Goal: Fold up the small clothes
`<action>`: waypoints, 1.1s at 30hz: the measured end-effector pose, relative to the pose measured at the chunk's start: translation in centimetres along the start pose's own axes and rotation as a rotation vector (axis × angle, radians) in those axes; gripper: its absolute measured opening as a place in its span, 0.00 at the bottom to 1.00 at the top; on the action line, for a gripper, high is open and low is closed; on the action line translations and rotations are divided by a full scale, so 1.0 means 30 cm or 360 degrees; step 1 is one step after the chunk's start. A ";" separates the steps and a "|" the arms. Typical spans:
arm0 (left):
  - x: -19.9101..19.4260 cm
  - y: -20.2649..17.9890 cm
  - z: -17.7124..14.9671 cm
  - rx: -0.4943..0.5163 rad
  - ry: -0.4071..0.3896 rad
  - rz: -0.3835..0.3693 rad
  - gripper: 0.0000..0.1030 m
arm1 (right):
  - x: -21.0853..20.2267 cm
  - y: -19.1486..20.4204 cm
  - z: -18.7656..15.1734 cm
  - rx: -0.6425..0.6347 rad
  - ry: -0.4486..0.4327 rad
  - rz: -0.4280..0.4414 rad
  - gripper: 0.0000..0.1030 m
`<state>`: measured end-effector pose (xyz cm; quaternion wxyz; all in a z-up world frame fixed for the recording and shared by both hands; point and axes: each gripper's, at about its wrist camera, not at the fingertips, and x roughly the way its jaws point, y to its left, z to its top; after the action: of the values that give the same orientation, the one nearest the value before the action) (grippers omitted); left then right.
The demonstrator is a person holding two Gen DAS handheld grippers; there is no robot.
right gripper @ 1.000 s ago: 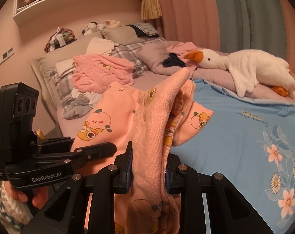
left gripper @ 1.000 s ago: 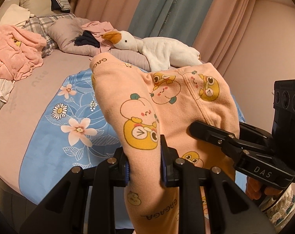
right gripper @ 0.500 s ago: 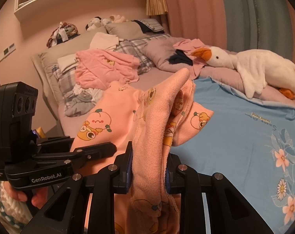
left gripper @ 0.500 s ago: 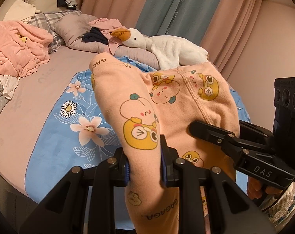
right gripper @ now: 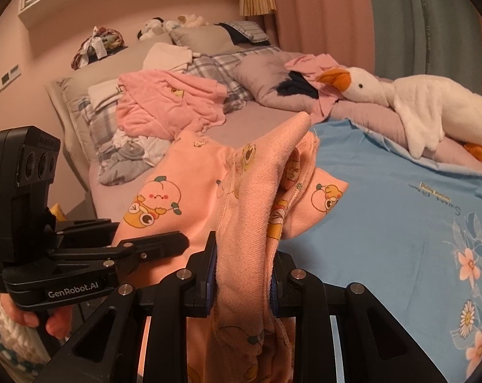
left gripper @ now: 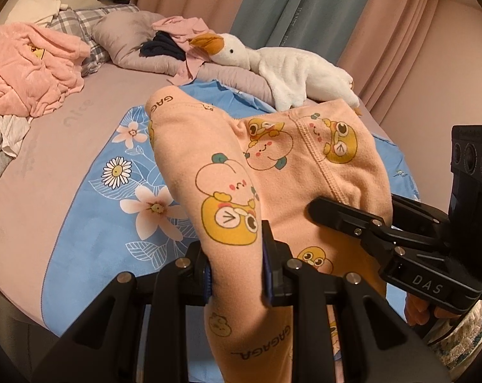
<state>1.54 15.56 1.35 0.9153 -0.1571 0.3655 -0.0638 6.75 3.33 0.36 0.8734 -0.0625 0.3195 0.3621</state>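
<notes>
A small peach garment printed with cartoon fruit and "GAGAGA" hangs in the air above the bed, held between both grippers. My left gripper is shut on one bunched part of it. My right gripper is shut on another bunched part, with the fabric standing up between its fingers. The right gripper also shows in the left wrist view, at the garment's right side. The left gripper shows in the right wrist view, at the garment's left side.
Below lies a blue floral cloth on the mauve bed sheet. A white plush goose lies at the far side. A pile of pink clothes and pillows sit toward the headboard.
Both grippers keep their hold on the garment. The views have shifted slightly, so the bed and goose sit lower and further right in frame.
</notes>
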 end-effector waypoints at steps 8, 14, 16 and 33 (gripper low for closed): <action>0.060 0.009 0.015 0.0003 0.0045 0.0005 0.23 | 0.037 -0.031 -0.002 0.0042 0.0028 0.0007 0.26; 0.117 0.004 0.042 0.0012 0.0086 0.0007 0.23 | 0.063 -0.055 -0.001 0.0059 0.0040 -0.0004 0.26; 0.132 -0.001 0.050 0.0017 0.0095 0.0011 0.23 | 0.071 -0.071 -0.001 0.0069 0.0041 -0.0007 0.26; 0.267 -0.062 0.094 0.0084 0.0179 0.0017 0.23 | 0.099 -0.196 -0.020 0.0179 0.0039 -0.0009 0.26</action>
<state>9.28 12.63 -1.28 0.8974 -0.1272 0.4154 -0.0773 11.97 0.61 -2.61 0.8726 -0.0188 0.3499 0.3404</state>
